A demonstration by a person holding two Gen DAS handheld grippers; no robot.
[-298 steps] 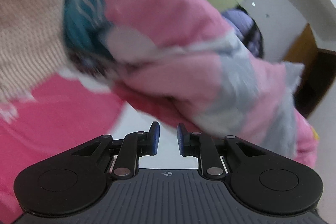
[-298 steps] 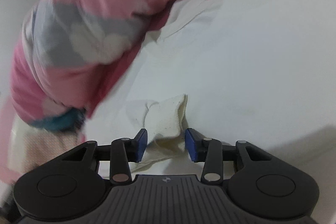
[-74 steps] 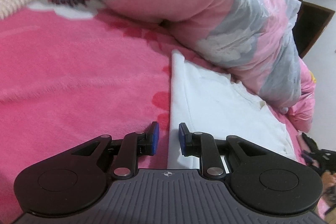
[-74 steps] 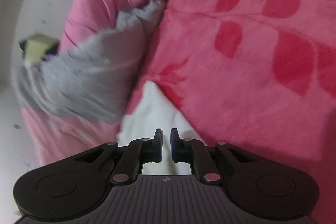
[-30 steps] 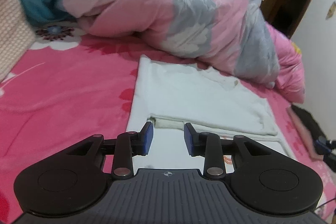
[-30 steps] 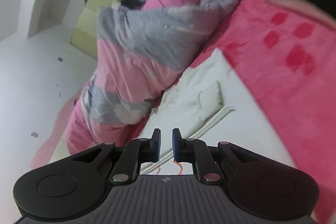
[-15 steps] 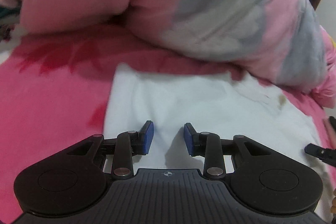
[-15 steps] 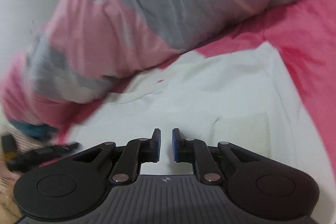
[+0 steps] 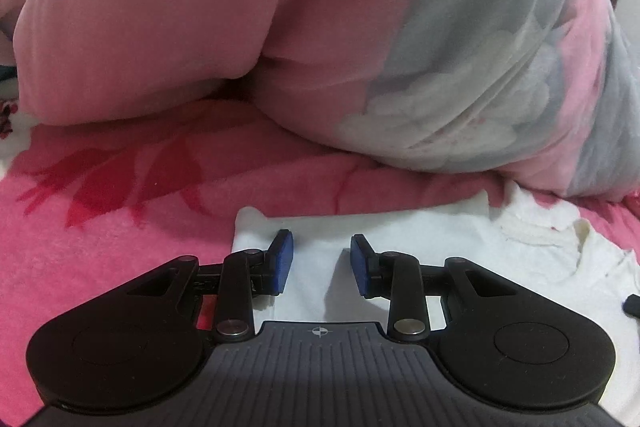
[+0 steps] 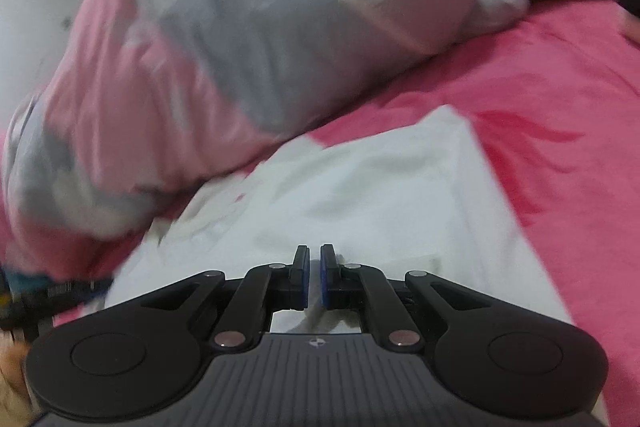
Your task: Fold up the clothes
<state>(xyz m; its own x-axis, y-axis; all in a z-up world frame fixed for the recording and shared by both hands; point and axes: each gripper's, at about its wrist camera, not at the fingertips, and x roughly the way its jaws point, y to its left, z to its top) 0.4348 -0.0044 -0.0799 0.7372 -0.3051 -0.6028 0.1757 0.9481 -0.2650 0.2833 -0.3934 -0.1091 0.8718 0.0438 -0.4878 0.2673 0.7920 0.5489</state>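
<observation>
1. The flat folded cotton garment (image 9: 420, 247) is plain white.
2. The fluffy fleece blanket (image 9: 120, 227) is bright pink with red leaf shapes.
3. The puffy quilt (image 9: 360, 47) is pale pink with grey and white flower patches.

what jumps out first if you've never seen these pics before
The big pink and grey quilt bunched across the back of the bed fills most of both views. In front of it a white shirt lies flat on the pink blanket, with the left tongs open over its near corner and the right tongs nearly closed above it.
</observation>
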